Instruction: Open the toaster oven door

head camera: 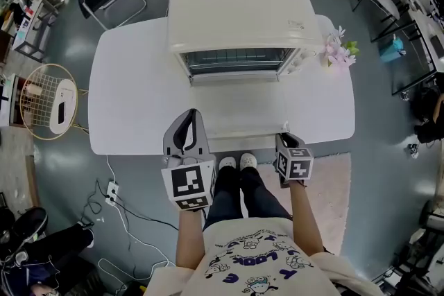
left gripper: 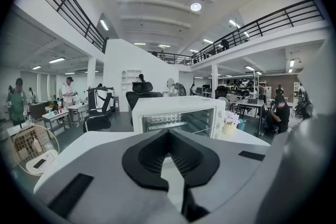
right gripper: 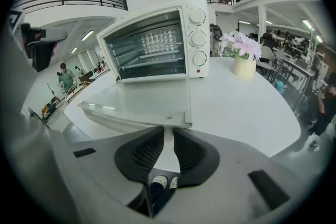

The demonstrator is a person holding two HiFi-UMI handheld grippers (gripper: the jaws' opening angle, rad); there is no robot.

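**A:** What is found at the left?

**B:** The left claw [left gripper: 168, 132] is held with its tips closed together and nothing gripped. It is kept at the near edge of the tabletop [head camera: 132, 93], well apart from the oven.

**A:** And in the middle?

**B:** The toaster oven [head camera: 239, 17] is set at the far side of the tabletop. Its door [head camera: 239, 104] is already let down flat toward the person, so the opening can be judged as done.

**A:** The right side?

**B:** The right claw [right gripper: 168, 134] is seen with its jaws only narrowly parted and nothing between them. It is held just short of the door's free edge, near its right corner.

**A:** What could be spoiled from here?

**B:** If the right claw were lifted carelessly, the door's edge could be caught from below and the door swung back up. If weight were pressed onto the lowered door, the oven might be tipped forward. Further right, the flowers [head camera: 338, 50] beside the oven could be knocked over by a wide outward sweep.
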